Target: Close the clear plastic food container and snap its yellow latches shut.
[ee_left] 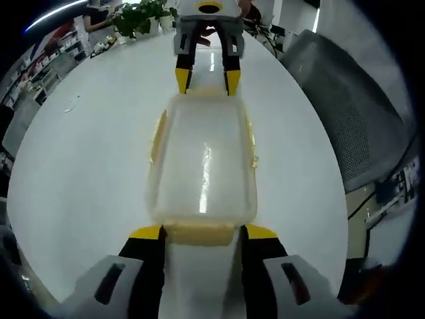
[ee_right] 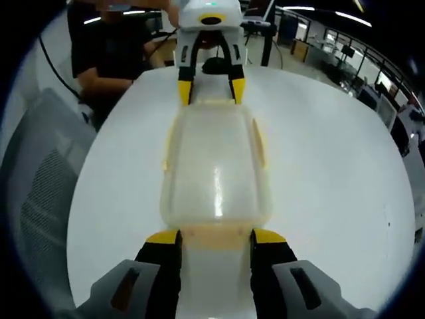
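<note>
Now your left gripper (ee_left: 202, 231) and right gripper (ee_right: 216, 236) stand released, jaws straddling the yellow latches (ee_left: 199, 232) at opposite ends of the clear food container (ee_left: 202, 163), 12 o'clock on the white tabletop (ee_left: 86, 166).

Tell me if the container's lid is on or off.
On. The lid lies flat over the container, with a gripper at each end latch. Whether the latches are snapped, cannot tell.

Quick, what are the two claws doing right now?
Left claw: open, jaws straddling the yellow latch at one end of the container.
Right claw: open, straddling the opposite end latch.
</note>
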Tool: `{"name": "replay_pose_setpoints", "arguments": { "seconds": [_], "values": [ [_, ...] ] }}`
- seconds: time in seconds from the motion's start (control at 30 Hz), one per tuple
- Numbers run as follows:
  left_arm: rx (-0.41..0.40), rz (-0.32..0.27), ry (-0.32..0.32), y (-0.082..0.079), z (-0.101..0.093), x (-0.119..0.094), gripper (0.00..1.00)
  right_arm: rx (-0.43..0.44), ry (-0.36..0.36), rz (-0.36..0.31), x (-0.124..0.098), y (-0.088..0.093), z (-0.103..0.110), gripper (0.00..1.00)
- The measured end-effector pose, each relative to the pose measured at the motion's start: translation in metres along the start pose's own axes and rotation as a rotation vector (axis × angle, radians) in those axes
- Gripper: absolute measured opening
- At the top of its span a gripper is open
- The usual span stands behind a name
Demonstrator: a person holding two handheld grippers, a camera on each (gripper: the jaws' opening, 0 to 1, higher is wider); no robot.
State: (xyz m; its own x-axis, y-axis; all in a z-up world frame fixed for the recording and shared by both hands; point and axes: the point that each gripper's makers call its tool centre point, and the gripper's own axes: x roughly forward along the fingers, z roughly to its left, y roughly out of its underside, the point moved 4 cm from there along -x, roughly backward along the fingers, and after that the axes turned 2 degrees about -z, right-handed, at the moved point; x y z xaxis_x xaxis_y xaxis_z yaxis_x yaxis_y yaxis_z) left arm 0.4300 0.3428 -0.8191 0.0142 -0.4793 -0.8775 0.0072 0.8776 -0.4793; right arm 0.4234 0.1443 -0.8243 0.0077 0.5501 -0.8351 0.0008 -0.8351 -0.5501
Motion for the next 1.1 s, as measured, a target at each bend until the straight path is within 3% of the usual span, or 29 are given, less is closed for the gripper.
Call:
{"name": "replay_pose_setpoints", "arguments": {
  "seconds": [0.33,0.5,1.1],
  "values": [
    [-0.046,-0.011,-0.037,0.0017,-0.0015,-0.0016,0.39,0.012,0.008,0.016,0.001,-0.0005,-0.0008,0.4],
    [-0.027,-0.007,-0.052,0.0016,-0.0012,-0.0021,0.39,0.013,0.007,0.029,0.0016,-0.0004,-0.0012,0.4],
    [-0.048,0.018,-0.042,0.0013,-0.0017,0.001,0.38,0.019,0.005,0.042,0.0002,-0.0008,-0.0004,0.4]
  ]
}}
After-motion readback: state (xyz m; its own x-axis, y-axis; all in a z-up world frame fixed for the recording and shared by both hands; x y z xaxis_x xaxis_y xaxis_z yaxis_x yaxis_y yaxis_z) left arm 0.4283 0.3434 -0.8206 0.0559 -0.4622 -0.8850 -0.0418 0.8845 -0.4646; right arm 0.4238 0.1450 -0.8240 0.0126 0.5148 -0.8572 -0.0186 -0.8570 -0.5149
